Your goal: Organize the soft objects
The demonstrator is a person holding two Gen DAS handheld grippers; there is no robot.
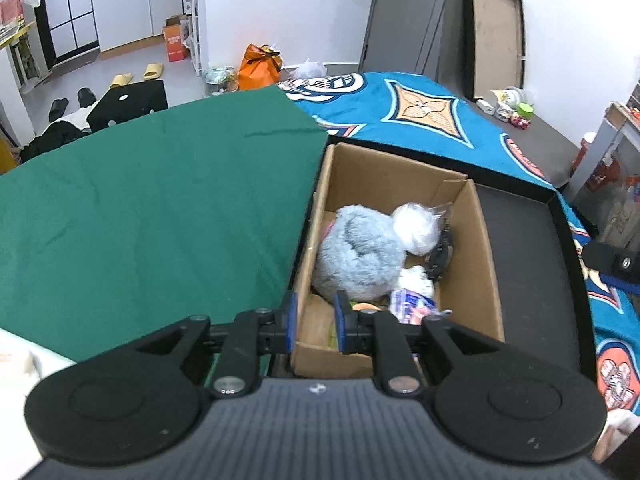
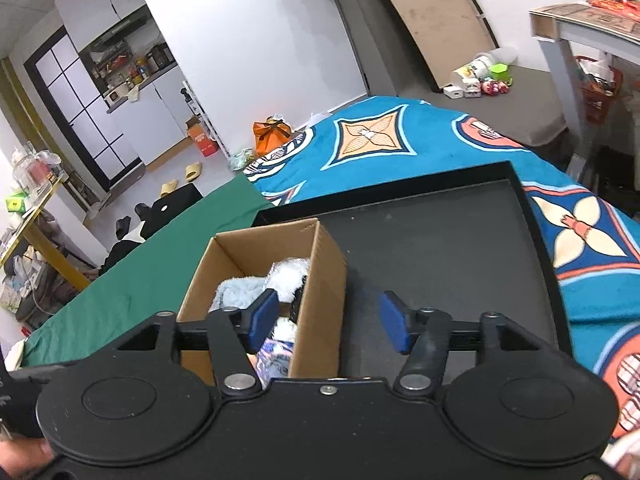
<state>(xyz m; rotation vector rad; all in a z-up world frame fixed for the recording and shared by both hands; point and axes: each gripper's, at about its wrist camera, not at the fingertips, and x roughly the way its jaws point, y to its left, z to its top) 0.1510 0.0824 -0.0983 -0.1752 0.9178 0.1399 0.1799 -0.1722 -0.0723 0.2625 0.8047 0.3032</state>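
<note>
A brown cardboard box [image 1: 486,256] stands in the left end of a black tray [image 1: 524,264]. It holds a grey fluffy plush [image 1: 360,252], a white soft ball in clear wrap [image 1: 414,226], a small white plush [image 1: 416,280], a dark object and a printed packet [image 1: 412,304]. My left gripper [image 1: 316,322] hovers over the box's near left corner, jaws narrowly apart and empty. My right gripper [image 2: 328,318] is open and empty, straddling the box's right wall [image 2: 324,292]; the plush [image 2: 236,294] shows inside.
A green cloth [image 1: 160,208] covers the surface left of the box. A blue patterned blanket [image 2: 400,136] lies beyond and right of the tray [image 2: 460,248]. The floor has slippers, an orange bag [image 1: 260,66] and clutter by the wall.
</note>
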